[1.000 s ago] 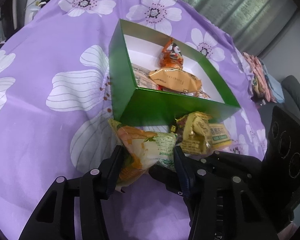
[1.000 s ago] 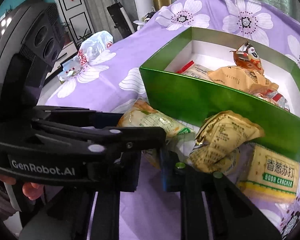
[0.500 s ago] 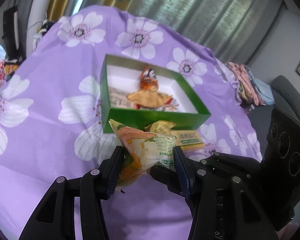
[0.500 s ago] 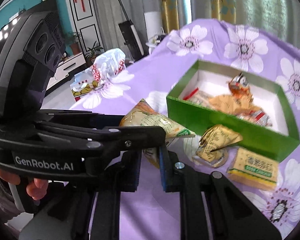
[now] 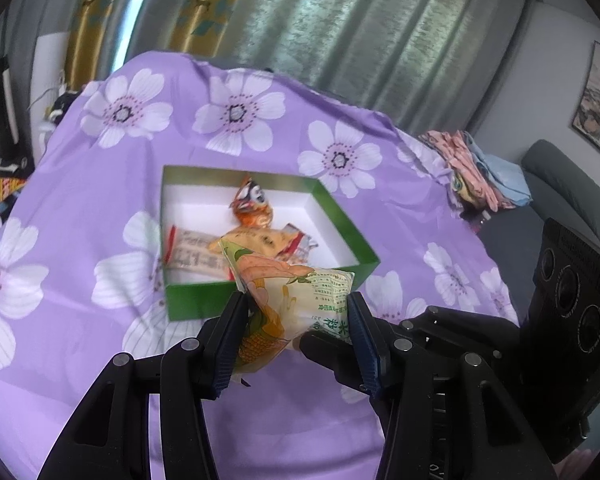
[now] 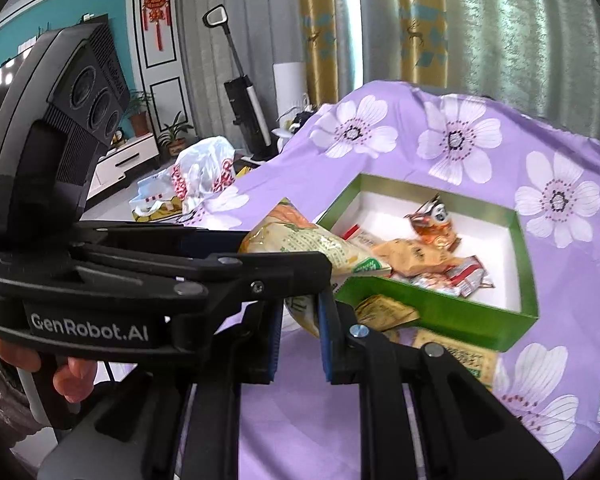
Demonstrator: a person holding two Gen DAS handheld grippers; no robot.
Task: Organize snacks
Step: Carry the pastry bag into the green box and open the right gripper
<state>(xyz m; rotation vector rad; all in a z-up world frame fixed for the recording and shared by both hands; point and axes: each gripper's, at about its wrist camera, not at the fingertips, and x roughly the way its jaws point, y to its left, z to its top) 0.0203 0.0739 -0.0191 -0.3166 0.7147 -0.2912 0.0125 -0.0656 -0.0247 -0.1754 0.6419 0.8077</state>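
A: Quick check. Your left gripper [image 5: 296,332] is pinching the yellow snack packet [image 5: 296,300] across its width, held up in the air just short of the green box [image 5: 196,300].

B: And the right gripper [image 6: 300,344]?

A: Its jaws are pressed nearly together on the lower edge of the same packet, by the look of it. So you have two grips on one soft bag.

B: Risks?

A: If your hands drift apart, the wrapper could tear or slip out of one side. Let go too early and it likely drops on the near wall or outside, next to the crumpled packet [image 6: 388,312] and the cracker pack [image 6: 460,354] lying on the cloth. The box already holds the orange wrapper [image 5: 252,208] and others, so land it in the free white area.

B: Surface?

A: Purple floral cloth [image 5: 100,208], soft and creased. Curtains [image 5: 340,20] behind, a vacuum [image 6: 244,100] and a plastic bag [image 6: 204,172] off to the side.
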